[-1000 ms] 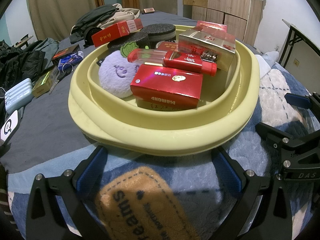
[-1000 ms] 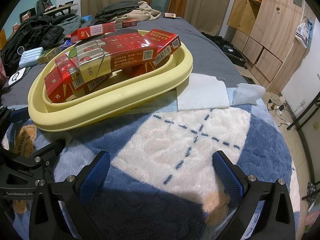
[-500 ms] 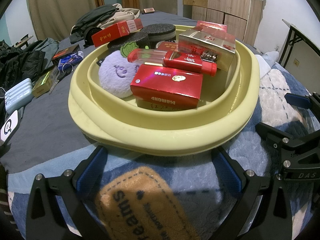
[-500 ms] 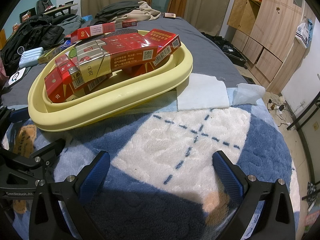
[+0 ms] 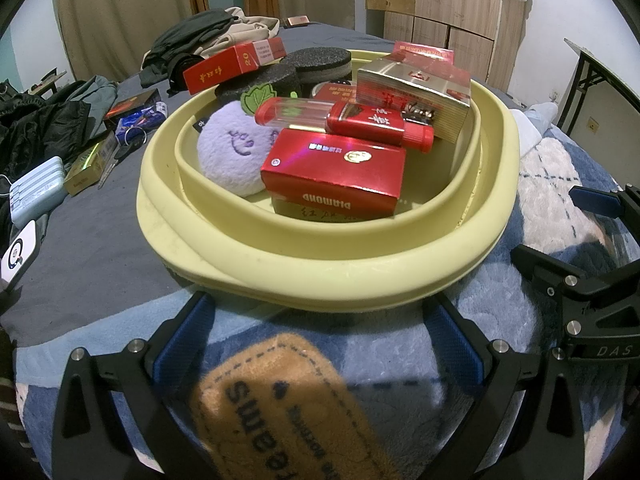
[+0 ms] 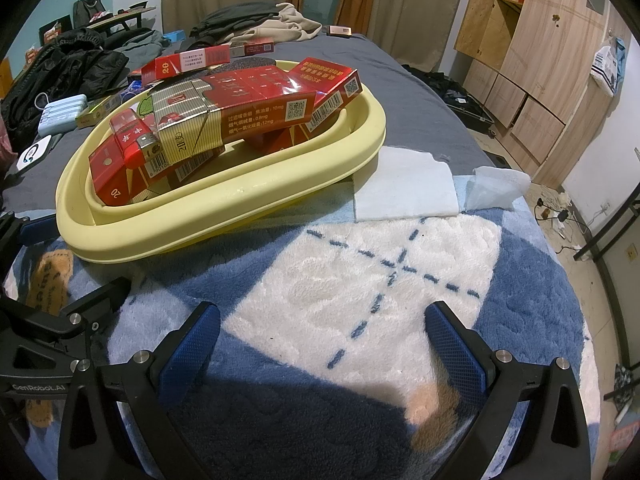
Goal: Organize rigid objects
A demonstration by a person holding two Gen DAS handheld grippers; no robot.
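Both grippers low over the plush blanket (image 6: 400, 264), jaws spread wide, nothing held. Left gripper (image 5: 320, 336) sits right at the near rim of the yellow basin (image 5: 320, 272), straight ahead of it & centred. Right gripper (image 6: 320, 340) is further off; basin lies up-left of it. Basin's long axis runs across the left view. Inside: red DIAMOND box (image 5: 336, 172), red tube (image 5: 352, 124), purple plush (image 5: 232, 156), gold carton (image 5: 416, 96). Beyond, loose boxes (image 5: 84, 168) on the grey sheet, left side, so left hand's nearer, I'd say.

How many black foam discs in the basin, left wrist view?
2. One black foam disc sits at the far rim of the yellow basin; the other is in front of it to its left, under the tilted red box. More may be hidden beneath the boxes.
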